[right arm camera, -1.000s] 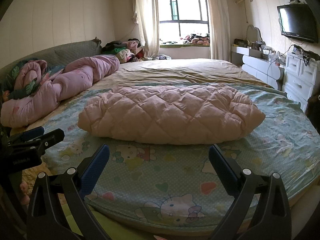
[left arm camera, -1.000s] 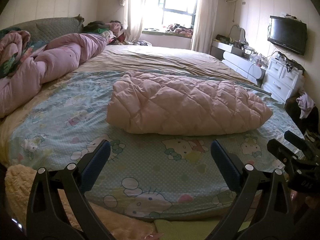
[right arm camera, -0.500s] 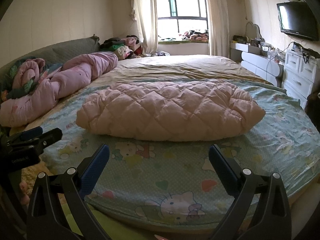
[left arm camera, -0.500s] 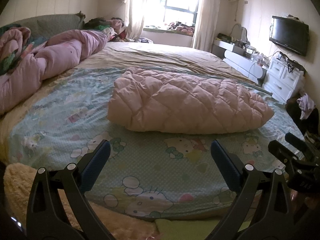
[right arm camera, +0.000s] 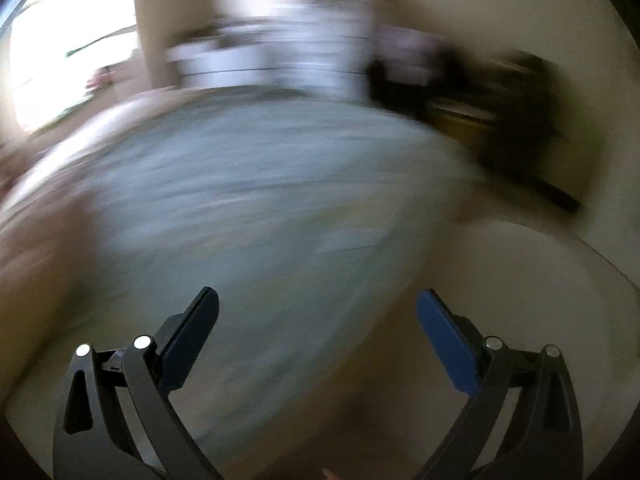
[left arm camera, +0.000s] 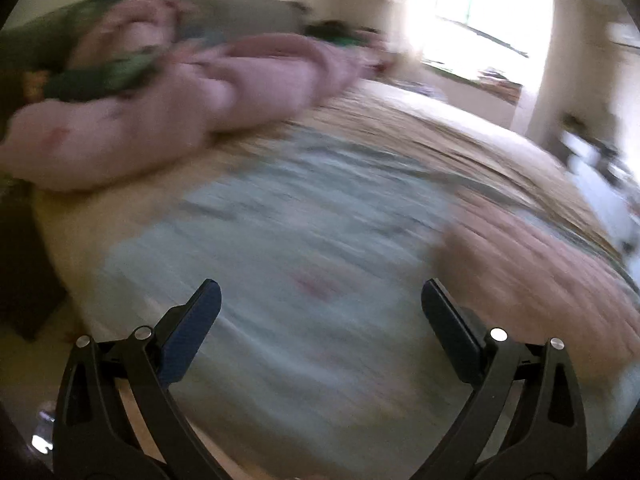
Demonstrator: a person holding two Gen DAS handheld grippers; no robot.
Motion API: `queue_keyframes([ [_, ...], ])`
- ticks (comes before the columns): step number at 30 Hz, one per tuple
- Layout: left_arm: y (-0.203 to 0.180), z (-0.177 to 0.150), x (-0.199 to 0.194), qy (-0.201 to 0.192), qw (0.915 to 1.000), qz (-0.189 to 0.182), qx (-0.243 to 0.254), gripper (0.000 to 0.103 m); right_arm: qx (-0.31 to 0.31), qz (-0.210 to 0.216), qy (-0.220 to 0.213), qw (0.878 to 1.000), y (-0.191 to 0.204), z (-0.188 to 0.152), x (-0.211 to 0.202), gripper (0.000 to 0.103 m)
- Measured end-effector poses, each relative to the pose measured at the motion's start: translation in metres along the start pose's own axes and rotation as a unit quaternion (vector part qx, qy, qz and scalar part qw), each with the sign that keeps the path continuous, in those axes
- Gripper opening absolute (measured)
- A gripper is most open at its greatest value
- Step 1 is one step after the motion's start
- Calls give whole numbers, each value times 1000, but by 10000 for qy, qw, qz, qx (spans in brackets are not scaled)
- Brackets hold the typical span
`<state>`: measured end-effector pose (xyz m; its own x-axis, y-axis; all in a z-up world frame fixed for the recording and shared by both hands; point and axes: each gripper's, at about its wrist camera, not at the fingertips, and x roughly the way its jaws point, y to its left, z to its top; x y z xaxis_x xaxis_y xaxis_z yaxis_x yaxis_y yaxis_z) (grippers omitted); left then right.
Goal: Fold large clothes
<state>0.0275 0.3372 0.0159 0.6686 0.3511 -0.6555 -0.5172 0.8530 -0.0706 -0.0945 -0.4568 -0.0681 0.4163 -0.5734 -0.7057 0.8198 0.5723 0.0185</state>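
Both tongs gape — left tongs point(left arm camera: 320, 300), right tongs point(right arm camera: 318, 306) — above the bed point(left arm camera: 304, 240).

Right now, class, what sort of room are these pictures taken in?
Most likely a bedroom: a large bed under a pale blue sheet, a heaped pink duvet beside it, a bright window behind.

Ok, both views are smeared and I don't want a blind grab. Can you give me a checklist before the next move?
1. Left gripper open and holding nothing: ok.
2. Right gripper open and holding nothing: ok.
3. Pink quilted garment in the left wrist view: ok, at the right edge, blurred.
4. Garment in the right wrist view: cannot tell; only a pinkish smear at the left edge.
5. Garment's edges or folds clear enough to pick a grasp point: not ok, too blurred.
6. Blue patterned sheet ahead of the left gripper free of other items: cannot tell through the blur.
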Motion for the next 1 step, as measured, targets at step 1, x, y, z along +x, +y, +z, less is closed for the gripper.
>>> queue_keyframes([
  [1, 27, 20, 24, 112, 9990, 372, -203, 94, 220, -473, 85, 9986, -31, 8, 21, 99],
])
